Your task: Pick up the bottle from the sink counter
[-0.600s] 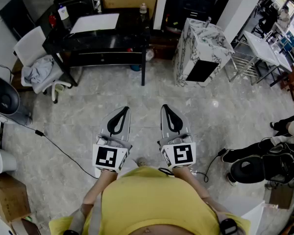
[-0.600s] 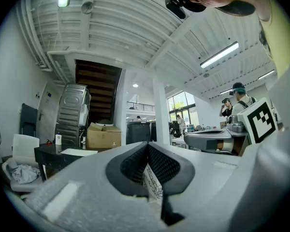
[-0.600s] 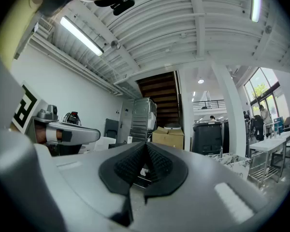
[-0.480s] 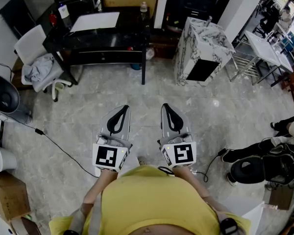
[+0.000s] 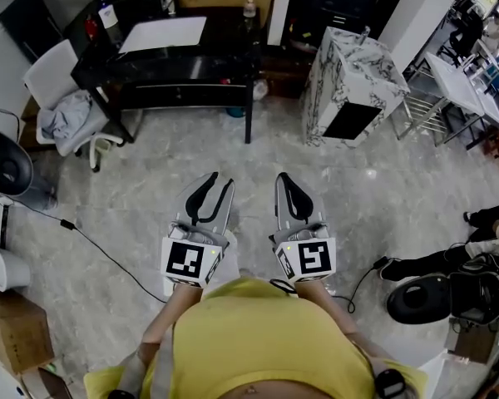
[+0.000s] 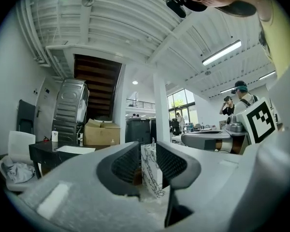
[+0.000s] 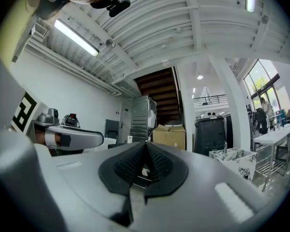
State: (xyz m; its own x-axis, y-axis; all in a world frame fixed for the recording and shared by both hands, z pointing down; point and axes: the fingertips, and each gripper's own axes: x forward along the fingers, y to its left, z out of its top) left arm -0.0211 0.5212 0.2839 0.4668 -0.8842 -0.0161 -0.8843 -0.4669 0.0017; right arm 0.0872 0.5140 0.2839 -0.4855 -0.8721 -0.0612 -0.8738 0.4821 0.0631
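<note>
Two grippers held level over the floor, both empty.
My left gripper (image 5: 220, 183) has its jaws slightly apart with nothing between them; my right gripper (image 5: 285, 183) has its tips together. Well ahead stands the marble sink counter (image 5: 349, 77); the small upright shape on top looks like the bottle (image 5: 367, 32), too small to confirm.

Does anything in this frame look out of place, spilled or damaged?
Nothing spilled or broken. Two untidy spots: a grey cloth lies crumpled on the white chair at left, and a black cable trails loose across the floor. The marble sink counter stands upright.
</note>
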